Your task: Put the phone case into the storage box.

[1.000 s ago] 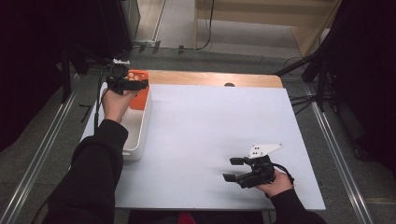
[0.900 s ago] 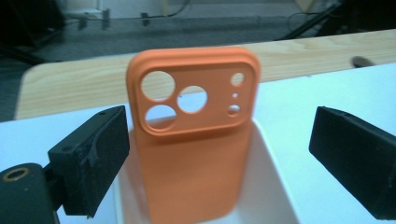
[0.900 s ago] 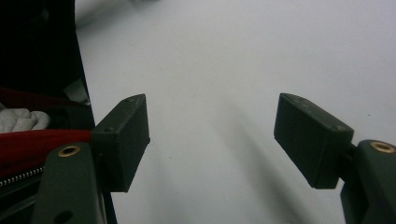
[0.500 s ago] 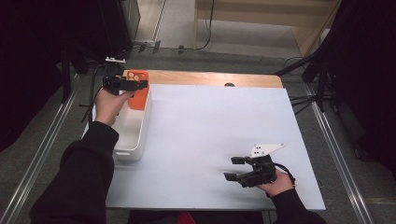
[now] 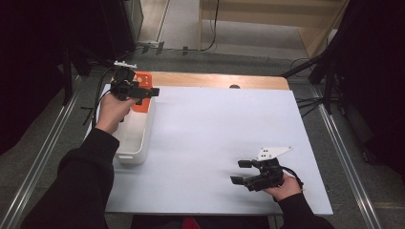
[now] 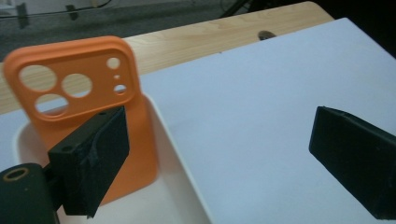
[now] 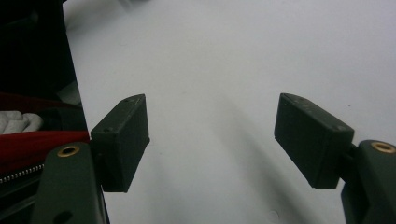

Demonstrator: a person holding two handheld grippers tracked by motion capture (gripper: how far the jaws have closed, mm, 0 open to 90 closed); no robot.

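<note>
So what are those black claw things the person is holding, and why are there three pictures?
They are hand-held grippers, like big tweezers with two black jaws. One picture is taken from above the table. The other two come from small cameras riding on each gripper, looking along its jaws.

The left gripper is up by a white tray at the table's left edge. An orange phone case leans upright inside that tray. The jaws are wide open, so the case isn't held.

The right gripper sits low over the white table sheet, also open and holding nothing.
</note>
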